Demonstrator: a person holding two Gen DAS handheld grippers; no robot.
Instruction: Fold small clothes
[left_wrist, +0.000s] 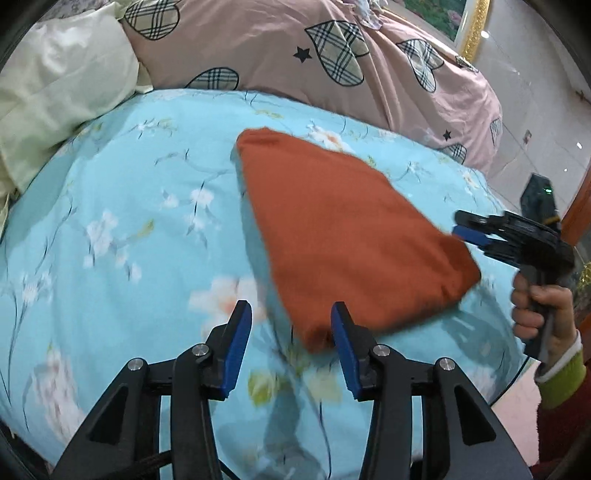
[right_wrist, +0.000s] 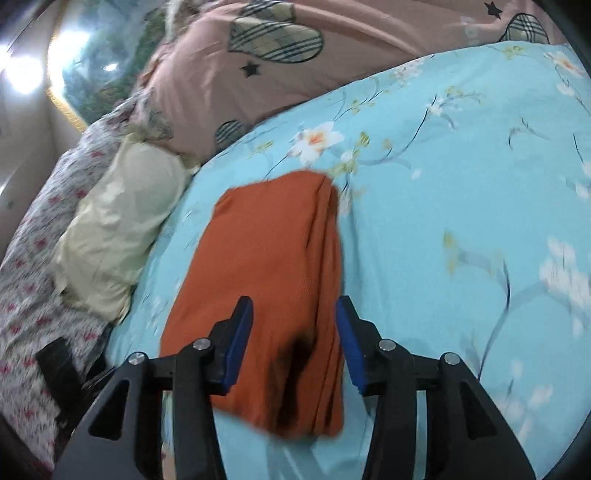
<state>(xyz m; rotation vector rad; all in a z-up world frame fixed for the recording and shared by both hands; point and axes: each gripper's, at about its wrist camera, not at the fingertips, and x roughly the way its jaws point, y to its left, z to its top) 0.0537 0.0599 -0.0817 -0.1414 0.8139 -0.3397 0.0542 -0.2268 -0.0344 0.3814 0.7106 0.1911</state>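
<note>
A folded orange cloth (left_wrist: 343, 236) lies flat on the blue flowered quilt (left_wrist: 140, 206) that covers the bed. The left gripper (left_wrist: 291, 321) hovers at the cloth's near corner with its blue-padded fingers (left_wrist: 238, 343) spread wide, holding nothing. The right gripper (right_wrist: 294, 315) hangs over the near end of the same cloth, its fingers (right_wrist: 240, 339) also set wide apart and empty; the cloth shows between them. In the left wrist view the right gripper sits at the cloth's right edge, gripped by a hand (left_wrist: 539, 310). A pink quilt with plaid hearts (left_wrist: 332, 55) lies beyond the blue one, and a pale yellow pillow (right_wrist: 118, 221) rests beside it.
</note>
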